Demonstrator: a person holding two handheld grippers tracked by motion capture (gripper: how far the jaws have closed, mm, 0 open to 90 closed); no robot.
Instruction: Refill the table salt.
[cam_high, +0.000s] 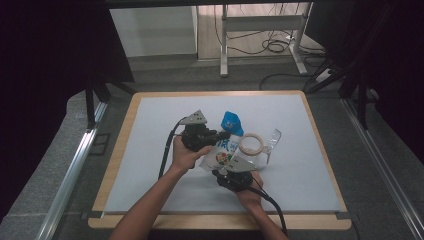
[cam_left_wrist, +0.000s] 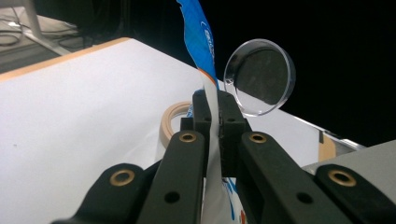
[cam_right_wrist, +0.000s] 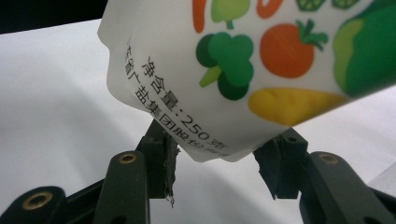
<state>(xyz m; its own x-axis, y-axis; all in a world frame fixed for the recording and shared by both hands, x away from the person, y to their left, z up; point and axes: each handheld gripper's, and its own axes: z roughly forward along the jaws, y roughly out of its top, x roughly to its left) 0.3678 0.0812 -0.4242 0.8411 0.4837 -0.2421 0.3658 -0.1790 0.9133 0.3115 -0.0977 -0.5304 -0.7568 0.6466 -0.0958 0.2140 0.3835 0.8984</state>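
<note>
A white pouch (cam_high: 226, 146) with a blue top and printed vegetables hangs tilted over the middle of the mat. My left gripper (cam_high: 219, 136) comes in from the left and is shut on the pouch's thin side edge (cam_left_wrist: 210, 93). From the near side my right gripper (cam_high: 231, 169) reaches up to the pouch's lower end. In the right gripper view the bottom corner of the pouch (cam_right_wrist: 243, 60) sits between the jaws of the right gripper (cam_right_wrist: 217, 149), and both pads touch its sides.
A roll of beige tape (cam_high: 251, 144) lies just right of the pouch, with a clear round dish (cam_high: 272, 140) beyond it. The white mat (cam_high: 165, 120) covers a wooden-edged table. Dark curtains and cables ring the table.
</note>
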